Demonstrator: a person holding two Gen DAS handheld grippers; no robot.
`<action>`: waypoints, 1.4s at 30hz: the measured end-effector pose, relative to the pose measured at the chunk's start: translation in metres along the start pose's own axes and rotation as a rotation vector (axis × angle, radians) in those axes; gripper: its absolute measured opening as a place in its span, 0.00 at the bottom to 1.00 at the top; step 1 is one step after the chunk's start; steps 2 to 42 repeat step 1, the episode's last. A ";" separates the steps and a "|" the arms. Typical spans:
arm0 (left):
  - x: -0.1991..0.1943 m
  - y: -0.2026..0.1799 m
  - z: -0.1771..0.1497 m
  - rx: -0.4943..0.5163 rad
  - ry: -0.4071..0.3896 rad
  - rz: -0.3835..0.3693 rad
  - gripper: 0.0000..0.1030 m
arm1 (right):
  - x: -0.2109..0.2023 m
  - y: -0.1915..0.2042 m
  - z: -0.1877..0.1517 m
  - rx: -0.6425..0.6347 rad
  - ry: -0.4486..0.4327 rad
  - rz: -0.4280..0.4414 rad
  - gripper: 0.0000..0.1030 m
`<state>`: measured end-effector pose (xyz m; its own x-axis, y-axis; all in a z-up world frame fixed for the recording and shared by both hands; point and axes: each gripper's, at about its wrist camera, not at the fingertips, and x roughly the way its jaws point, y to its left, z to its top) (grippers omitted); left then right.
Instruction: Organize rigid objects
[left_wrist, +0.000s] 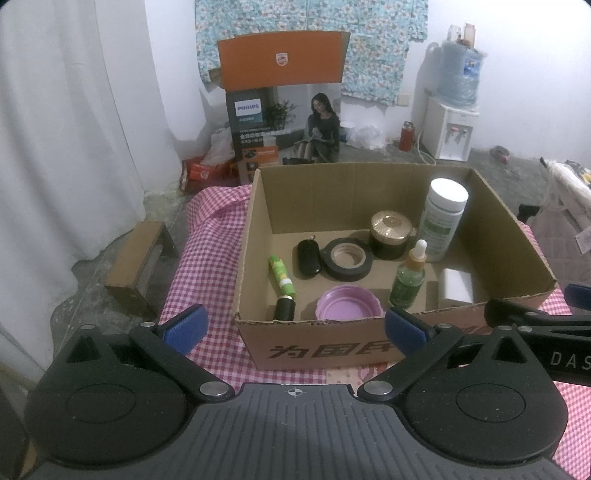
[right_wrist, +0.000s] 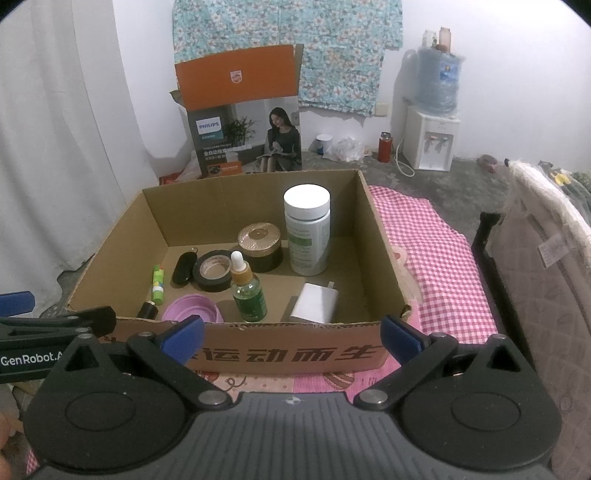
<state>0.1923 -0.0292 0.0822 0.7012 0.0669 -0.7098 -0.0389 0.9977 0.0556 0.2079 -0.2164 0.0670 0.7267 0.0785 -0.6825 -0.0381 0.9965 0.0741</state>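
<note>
An open cardboard box (left_wrist: 314, 341) (right_wrist: 288, 352) sits on a pink checked cloth. Inside stand a tall white bottle (left_wrist: 443, 218) (right_wrist: 307, 229), a gold-lidded jar (left_wrist: 390, 230) (right_wrist: 259, 243) and a green dropper bottle (left_wrist: 408, 277) (right_wrist: 246, 291). Lying in it are a black tape roll (left_wrist: 347, 258) (right_wrist: 214, 270), a black key fob (left_wrist: 308, 256) (right_wrist: 183, 266), a green stick (left_wrist: 281, 275) (right_wrist: 158, 284), a black tube (left_wrist: 284, 308), a pink lid (left_wrist: 349, 304) (right_wrist: 192, 312) and a white charger (left_wrist: 457, 286) (right_wrist: 316, 303). My left gripper (left_wrist: 295, 326) and right gripper (right_wrist: 291, 338) hang open and empty before the box's near wall.
The pink checked cloth (left_wrist: 207, 258) (right_wrist: 436, 258) covers the surface. A small brown box (left_wrist: 142, 258) lies on the floor at left. Behind stand a Philips carton (left_wrist: 284, 107) (right_wrist: 243, 122) and a water dispenser (left_wrist: 452, 125) (right_wrist: 432, 136). Bedding (right_wrist: 546, 258) rises at right.
</note>
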 end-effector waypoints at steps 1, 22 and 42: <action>0.000 0.000 0.000 0.001 0.001 -0.001 0.99 | 0.000 0.000 0.000 0.000 0.000 0.000 1.00; 0.000 0.000 0.000 0.001 0.001 -0.001 0.99 | 0.000 0.000 0.000 0.000 0.000 0.000 1.00; 0.000 0.000 0.000 0.001 0.001 -0.001 0.99 | 0.000 0.000 0.000 0.000 0.000 0.000 1.00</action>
